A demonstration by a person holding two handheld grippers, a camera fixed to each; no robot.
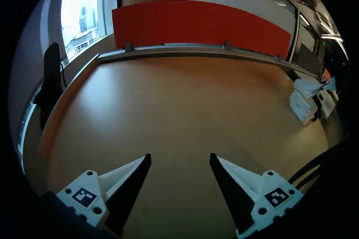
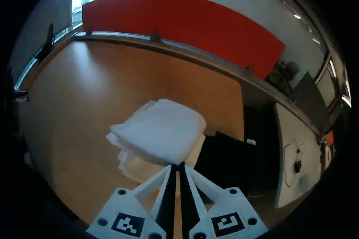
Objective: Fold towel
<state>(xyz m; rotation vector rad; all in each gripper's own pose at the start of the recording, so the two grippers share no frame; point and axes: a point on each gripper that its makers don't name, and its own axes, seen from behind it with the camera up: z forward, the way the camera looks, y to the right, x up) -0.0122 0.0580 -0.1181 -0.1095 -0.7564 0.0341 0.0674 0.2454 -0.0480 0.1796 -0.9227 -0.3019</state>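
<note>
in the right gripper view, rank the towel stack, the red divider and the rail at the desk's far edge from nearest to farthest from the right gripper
1. towel stack: directly ahead of the right gripper, on the near part of the desk.
2. rail: along the desk's far edge, beyond the stack.
3. red divider: standing just behind the rail, farthest.

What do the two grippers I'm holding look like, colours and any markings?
Both the left gripper and right gripper have two wedge-shaped fingers tapering to points, white plastic outside with black inner pads. Each finger base carries a black-and-white square tag and small round holes. Dark cables run beside the left one.
</note>
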